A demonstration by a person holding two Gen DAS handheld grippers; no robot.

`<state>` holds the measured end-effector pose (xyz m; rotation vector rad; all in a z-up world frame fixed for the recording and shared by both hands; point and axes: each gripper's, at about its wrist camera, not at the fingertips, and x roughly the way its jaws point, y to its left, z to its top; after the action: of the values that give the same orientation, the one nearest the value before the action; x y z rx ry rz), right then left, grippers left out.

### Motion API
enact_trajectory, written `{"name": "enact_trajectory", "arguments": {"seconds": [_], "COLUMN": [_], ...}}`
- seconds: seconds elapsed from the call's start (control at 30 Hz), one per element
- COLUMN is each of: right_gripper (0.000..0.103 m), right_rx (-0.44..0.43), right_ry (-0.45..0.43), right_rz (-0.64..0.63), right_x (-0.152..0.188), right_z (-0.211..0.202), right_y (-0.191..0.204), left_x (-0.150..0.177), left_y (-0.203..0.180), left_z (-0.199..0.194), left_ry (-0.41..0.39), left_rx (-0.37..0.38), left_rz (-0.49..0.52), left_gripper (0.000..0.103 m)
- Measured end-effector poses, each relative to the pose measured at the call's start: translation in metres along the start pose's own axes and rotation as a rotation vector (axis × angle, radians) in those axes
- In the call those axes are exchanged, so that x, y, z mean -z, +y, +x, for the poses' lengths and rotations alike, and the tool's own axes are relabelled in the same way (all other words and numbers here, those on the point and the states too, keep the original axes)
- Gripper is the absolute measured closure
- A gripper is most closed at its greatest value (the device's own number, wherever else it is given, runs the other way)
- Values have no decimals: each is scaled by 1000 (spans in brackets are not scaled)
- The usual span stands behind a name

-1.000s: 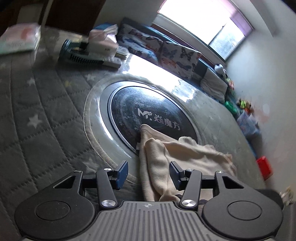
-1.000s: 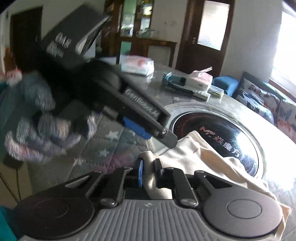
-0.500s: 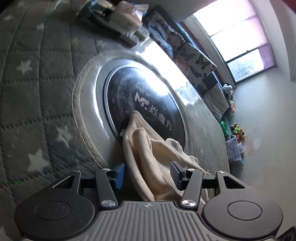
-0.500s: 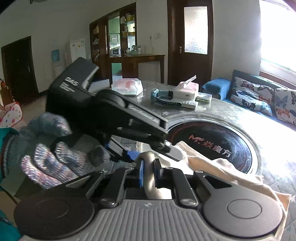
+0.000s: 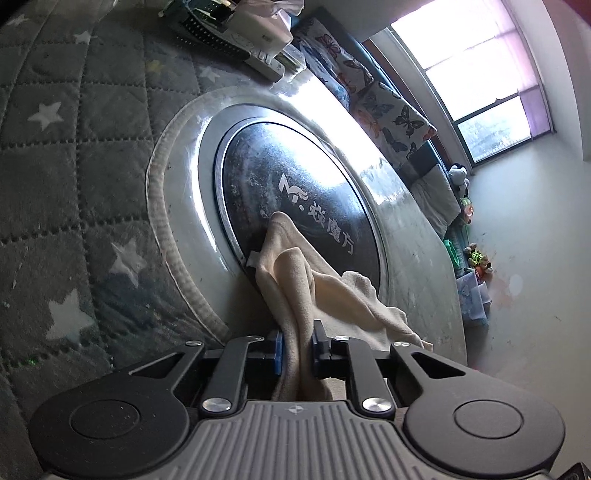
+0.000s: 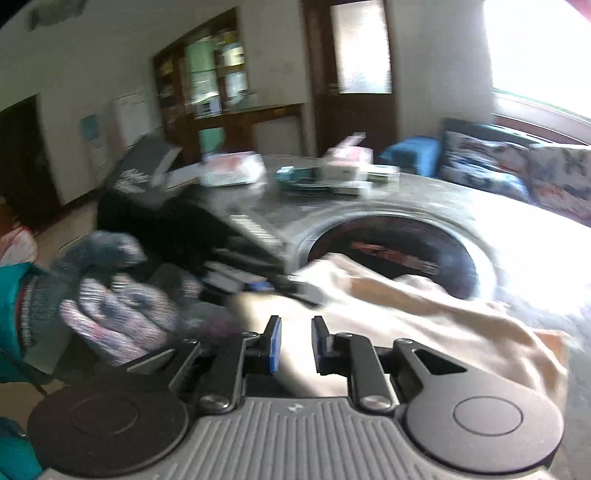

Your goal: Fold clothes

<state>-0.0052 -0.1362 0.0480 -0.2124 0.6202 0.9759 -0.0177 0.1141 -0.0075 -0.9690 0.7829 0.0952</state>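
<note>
A cream cloth (image 5: 295,280) lies crumpled on the round table, partly over the black glass disc (image 5: 295,177) at its centre. My left gripper (image 5: 297,347) is closing and its blue pads pinch a raised fold of the cloth. In the blurred right wrist view the cloth (image 6: 424,325) spreads to the right. My right gripper (image 6: 296,343) is opening; cloth shows in the gap, and the pads stand off it. The left tool's black body (image 6: 221,236) and a gloved hand (image 6: 110,314) sit just left of it.
A grey quilted cover with white stars (image 5: 74,184) lies over the table around the disc. A tissue box and brush (image 5: 255,33) sit at the far edge. Behind the table stands a sofa with butterfly cushions (image 5: 388,110), below a bright window.
The left jaws have closed from wide apart onto the fold of cloth. The right jaws have parted slightly from their tight pinch, and the right view has swung sideways and blurred.
</note>
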Motion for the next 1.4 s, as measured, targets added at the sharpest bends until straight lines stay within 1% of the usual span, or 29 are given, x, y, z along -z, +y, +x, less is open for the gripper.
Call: {"name": "enact_trajectory", "arguments": {"seconds": [0.17, 0.2, 0.23, 0.3, 0.33, 0.4, 0.47, 0.53, 0.6, 0.67, 0.7, 0.77, 0.83, 0.93, 1.13, 1.3, 1.4], "right_gripper": [84, 82, 78, 76, 73, 68, 61, 58, 57, 58, 62, 85, 89, 92, 94, 94, 94], "right_rx": [187, 223, 257, 317, 341, 375, 386, 396, 379, 359, 353, 333, 325, 331, 336, 387, 440], "right_ry": [11, 14, 18, 18, 17, 13, 10, 7, 4, -4, -6, -14, -21, -39, -114, -159, -181], "right_rz": [92, 118, 144, 192, 216, 271, 313, 340, 378, 403, 406, 416, 418, 411, 384, 347, 343], "right_x": [12, 15, 18, 23, 26, 31, 35, 40, 43, 45, 45, 45, 44, 41, 29, 17, 12], "right_z": [-16, -17, -18, -20, -19, -18, -16, -12, -9, -10, -10, -13, -15, -22, -48, -73, -87], "right_y": [-50, -61, -72, -93, -102, -119, -131, -139, -143, -144, -144, -142, -140, -134, -128, -131, -141], "left_x": [1, 1, 1, 2, 2, 2, 2, 3, 3, 3, 3, 3, 4, 4, 5, 9, 14], "left_y": [-2, -2, -2, -3, -3, -4, -5, -5, -6, -7, -8, -9, -12, -22, -53, -91, -114], "left_z": [0, 0, 0, 0, 0, 0, 1, 1, 2, 2, 2, 3, 3, 0, -5, 11, 22], "left_ry": [-6, -6, -7, -7, -8, -10, -11, -13, -14, -15, -16, -19, -25, -38, -61, -54, -43], "left_rx": [-8, -9, -10, -14, -16, -20, -23, -26, -30, -33, -35, -42, -49, -49, -32, -1, 17], "left_rz": [16, 19, 22, 26, 30, 38, 44, 50, 55, 62, 63, 72, 88, 132, 241, 313, 352], "left_gripper": [87, 87, 87, 87, 87, 87, 87, 87, 87, 87, 87, 87, 87, 89, 89, 90, 90]}}
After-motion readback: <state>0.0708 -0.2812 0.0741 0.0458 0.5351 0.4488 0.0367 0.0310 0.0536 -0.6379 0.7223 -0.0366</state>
